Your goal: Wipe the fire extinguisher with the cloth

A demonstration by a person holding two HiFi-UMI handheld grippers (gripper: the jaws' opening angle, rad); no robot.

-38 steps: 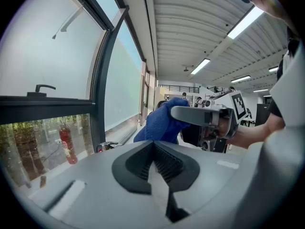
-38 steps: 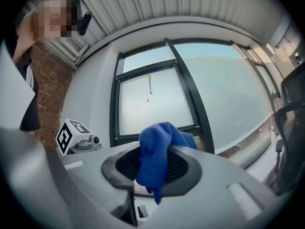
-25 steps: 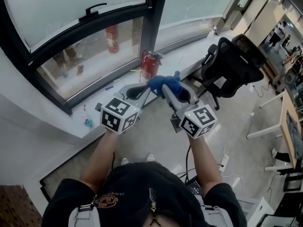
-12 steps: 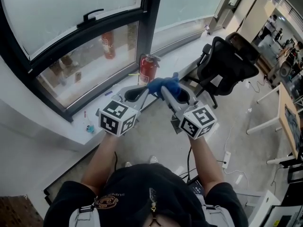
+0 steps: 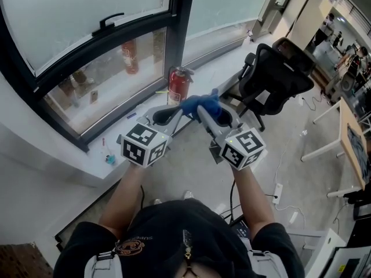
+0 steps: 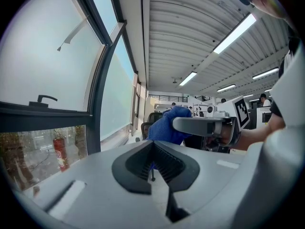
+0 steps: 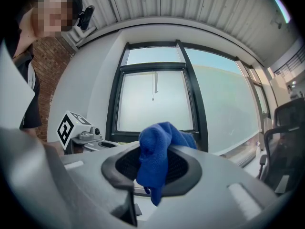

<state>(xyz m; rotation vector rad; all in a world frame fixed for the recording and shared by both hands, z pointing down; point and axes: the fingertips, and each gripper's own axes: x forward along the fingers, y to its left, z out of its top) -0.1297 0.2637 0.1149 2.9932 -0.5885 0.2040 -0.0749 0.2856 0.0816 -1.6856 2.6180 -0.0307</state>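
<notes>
A red fire extinguisher (image 5: 175,84) stands upright on the white ledge (image 5: 87,155) under the window, just beyond both grippers. My right gripper (image 5: 201,109) is shut on a bunched blue cloth (image 5: 203,103), which bulges above its jaws and hangs below them in the right gripper view (image 7: 159,159). My left gripper (image 5: 177,111) is shut with nothing between its jaws (image 6: 153,151); its tips sit close beside the cloth (image 6: 167,125). Both grippers are held level, short of the extinguisher, not touching it.
A black office chair (image 5: 277,80) stands to the right of the extinguisher. The dark window frame (image 5: 188,16) rises behind the ledge, and a red extinguisher shows in the lower pane (image 5: 128,57). Small items (image 5: 108,151) lie on the ledge. A power strip (image 5: 277,194) and desks are at right.
Both grippers and the cloth keep their places. Only the head view has drifted a little, so the extinguisher and chair sit slightly further left.
</notes>
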